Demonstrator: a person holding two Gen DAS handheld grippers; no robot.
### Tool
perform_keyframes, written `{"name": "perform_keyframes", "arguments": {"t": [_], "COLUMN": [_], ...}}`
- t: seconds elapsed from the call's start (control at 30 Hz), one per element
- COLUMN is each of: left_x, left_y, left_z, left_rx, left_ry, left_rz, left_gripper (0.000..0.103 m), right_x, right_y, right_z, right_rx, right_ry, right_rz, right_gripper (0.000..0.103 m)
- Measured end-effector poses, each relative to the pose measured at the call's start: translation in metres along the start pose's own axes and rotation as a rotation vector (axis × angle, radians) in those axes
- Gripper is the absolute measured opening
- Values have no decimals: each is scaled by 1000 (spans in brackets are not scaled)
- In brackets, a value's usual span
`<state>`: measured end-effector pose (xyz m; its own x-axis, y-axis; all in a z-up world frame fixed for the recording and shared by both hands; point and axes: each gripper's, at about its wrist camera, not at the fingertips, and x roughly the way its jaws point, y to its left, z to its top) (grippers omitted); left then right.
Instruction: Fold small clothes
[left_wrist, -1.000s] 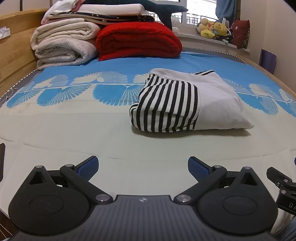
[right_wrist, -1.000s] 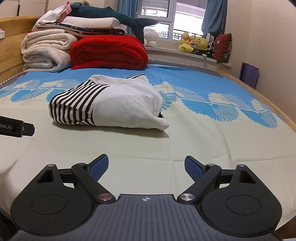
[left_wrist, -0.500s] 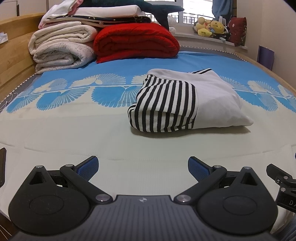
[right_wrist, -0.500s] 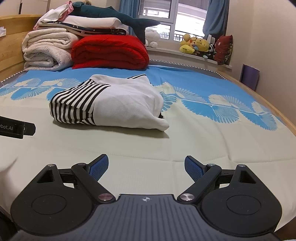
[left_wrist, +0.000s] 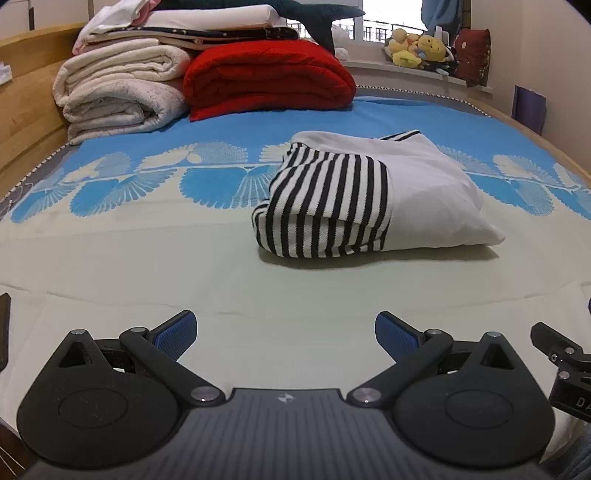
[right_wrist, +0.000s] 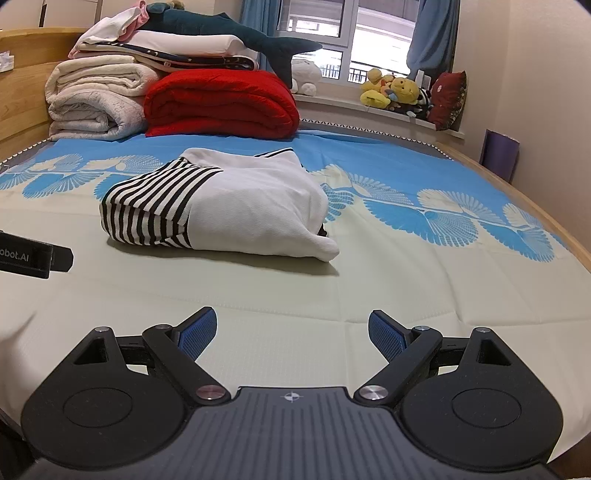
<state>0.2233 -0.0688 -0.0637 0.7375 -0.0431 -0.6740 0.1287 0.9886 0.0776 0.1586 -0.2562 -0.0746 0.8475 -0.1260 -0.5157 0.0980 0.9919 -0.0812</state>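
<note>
The left gripper has its blue-padded fingers spread wide, with nothing between them but bare bedsheet. The right gripper is the same: its fingers stand far apart and pinch nothing. Both hang low over the pale near part of the bed, apart from the clothing. At the right edge of the left wrist view a black piece of the other gripper shows, and at the left edge of the right wrist view a black bar with white lettering pokes in.

Further out, the folded garment lies on the bed, where the pale cloth meets the blue feather-patterned band. It is a compact bundle, white on one side with a black-and-white striped sleeve or panel wrapped over the other end. In the left wrist view it sits ahead and a little right of centre; in the right wrist view the garment sits ahead and to the left, with a white corner pointing toward the near right.

Beyond it, against the wooden headboard, rest a stack of cream blankets and a folded red quilt, touching side by side. More folded bedding and a dark plush shark lie on top. On the windowsill sit yellow plush toys and a dark red cushion, with blue curtains at the window.
</note>
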Motion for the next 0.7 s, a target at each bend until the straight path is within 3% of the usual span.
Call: {"name": "perform_keyframes", "arguments": {"t": [0.7], "left_x": [1], "left_y": [5], "left_z": [1], "left_rx": [-37], "left_ry": [6], "left_rz": [19], "left_gripper": [103], "right_x": [-2], "right_y": [-3], "right_z": [-2], "right_rx": [-28], "right_ry": [-9], "right_rz": [19], "right_gripper": [90]}}
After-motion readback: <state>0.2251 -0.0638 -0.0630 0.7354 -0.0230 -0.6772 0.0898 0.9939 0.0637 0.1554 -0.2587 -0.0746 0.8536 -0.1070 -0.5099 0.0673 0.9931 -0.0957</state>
